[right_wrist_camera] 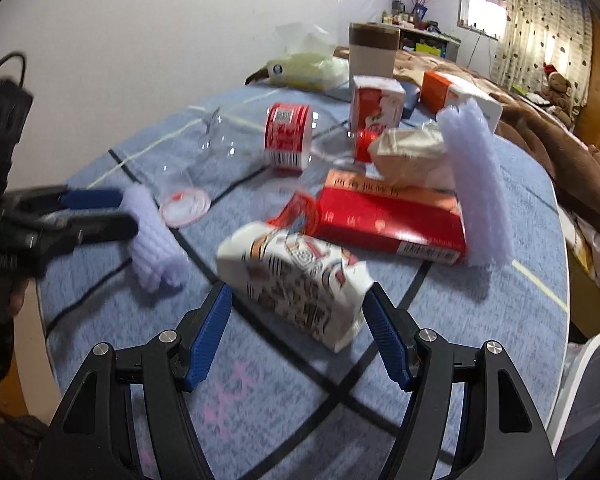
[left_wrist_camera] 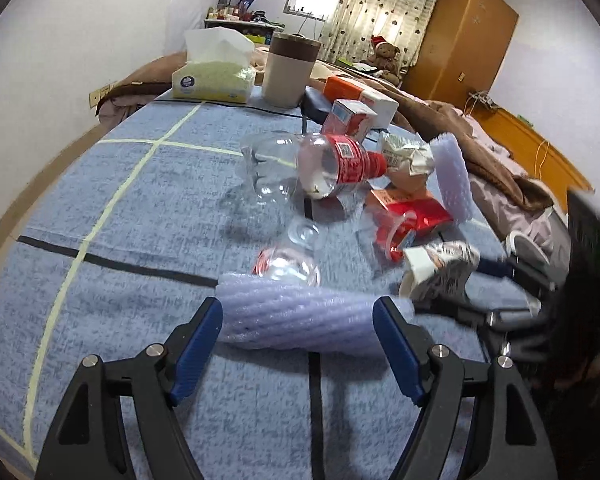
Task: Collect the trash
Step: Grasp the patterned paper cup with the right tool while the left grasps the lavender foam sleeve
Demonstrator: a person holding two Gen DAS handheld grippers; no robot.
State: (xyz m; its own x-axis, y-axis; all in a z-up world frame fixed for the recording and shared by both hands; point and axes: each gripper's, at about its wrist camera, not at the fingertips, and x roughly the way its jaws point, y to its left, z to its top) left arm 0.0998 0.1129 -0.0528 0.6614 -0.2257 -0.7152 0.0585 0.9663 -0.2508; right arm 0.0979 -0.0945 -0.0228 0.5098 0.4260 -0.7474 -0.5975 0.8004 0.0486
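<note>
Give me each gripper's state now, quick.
Left gripper: open, foam sleeve between the tongs, not gripped.
Right gripper: open around the printed carton.

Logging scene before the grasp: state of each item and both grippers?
left gripper: open, foam roll between jaws
foam roll: lying flat
right gripper: open around printed carton
printed carton: on its side, crushed
plastic bottle: on its side, capped
red box: lying flat
milk carton: upright
</note>
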